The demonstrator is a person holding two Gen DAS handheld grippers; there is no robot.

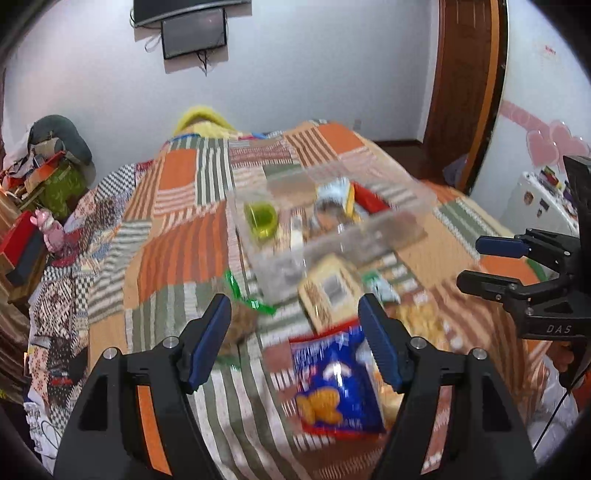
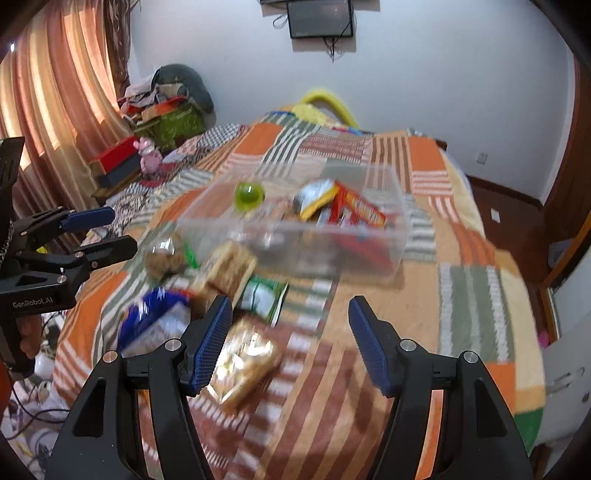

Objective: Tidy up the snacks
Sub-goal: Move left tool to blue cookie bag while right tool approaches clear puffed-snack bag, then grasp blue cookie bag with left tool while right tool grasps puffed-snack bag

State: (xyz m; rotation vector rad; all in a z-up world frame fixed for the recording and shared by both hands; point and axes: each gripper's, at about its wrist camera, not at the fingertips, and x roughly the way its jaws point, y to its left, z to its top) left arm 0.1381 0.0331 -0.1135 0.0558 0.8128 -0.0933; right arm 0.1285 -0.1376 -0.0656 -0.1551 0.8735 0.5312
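Observation:
A clear plastic bin (image 1: 280, 266) (image 2: 295, 251) stands on the patchwork bed. It holds a green cup (image 1: 262, 219) (image 2: 249, 194), a red pack (image 2: 360, 210) and a yellow-white pack (image 2: 317, 194). In front of it lie loose snacks: a blue fish-cracker bag (image 1: 336, 380) (image 2: 155, 314), a tan box (image 1: 328, 291) (image 2: 229, 269), a green-white pack (image 2: 264, 295), a golden packet (image 2: 243, 365) and a brown cookie bag (image 1: 240, 321). My left gripper (image 1: 295, 317) hangs open above the blue bag and touches nothing. My right gripper (image 2: 290, 314) is open over the bedspread, the golden packet beside its left finger.
The bedspread (image 2: 461, 295) drops off at the right edge toward a wooden floor and door (image 1: 469, 92). Piled boxes and a pink toy (image 2: 149, 155) crowd the left side by the curtain. A dark screen (image 2: 319, 18) hangs on the far wall. Cables lie at the lower left.

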